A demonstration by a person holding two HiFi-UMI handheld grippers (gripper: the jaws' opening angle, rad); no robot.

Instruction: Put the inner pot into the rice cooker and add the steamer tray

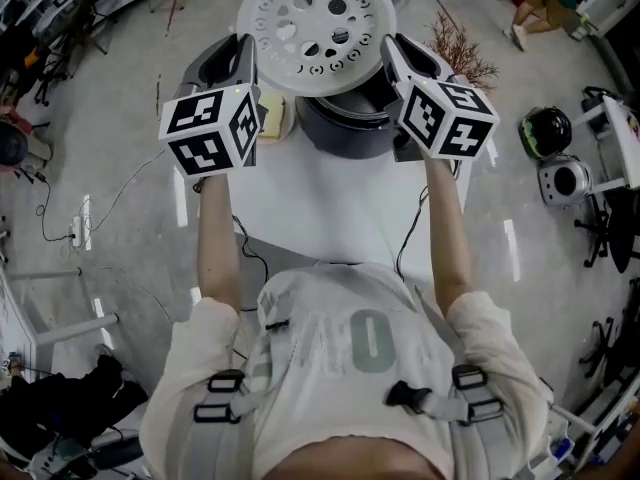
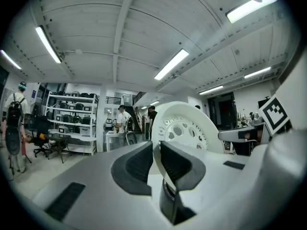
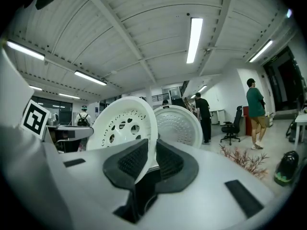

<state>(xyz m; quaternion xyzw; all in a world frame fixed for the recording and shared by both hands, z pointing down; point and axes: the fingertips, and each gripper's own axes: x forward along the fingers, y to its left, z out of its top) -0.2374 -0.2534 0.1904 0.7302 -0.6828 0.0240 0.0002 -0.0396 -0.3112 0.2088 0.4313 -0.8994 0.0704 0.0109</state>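
- Steamer tray (image 1: 317, 30): a white, round, perforated disc at the top centre of the head view. It is held clear of the table and overlaps the upper edge of the rice cooker. In both gripper views it stands on edge, with its holed face showing.
- Left gripper (image 2: 156, 152): its two dark pads pinch the tray's rim, which runs up between them. In the head view it sits at the tray's left edge.
- Right gripper (image 3: 152, 153): its pads are clamped in the same way on the opposite rim, at the tray's right edge in the head view.
- Rice cooker (image 1: 345, 123): a dark, round body just below the tray in the head view. Its opening is dark and partly covered by the tray, so what sits inside cannot be told.
- Lid (image 3: 180, 123): pale and dimpled, raised upright just behind the tray at the centre of the right gripper view.
- Table (image 1: 320, 208): white, at the centre of the head view, and bearing the cooker. A pale yellow object (image 1: 272, 116) lies just beside the cooker's left side.
- Surroundings: dried branches (image 1: 460, 53) lie on the floor at the upper right of the head view. Shelving (image 2: 72, 123) stands at the left of the left gripper view. People stand in the background of both gripper views.
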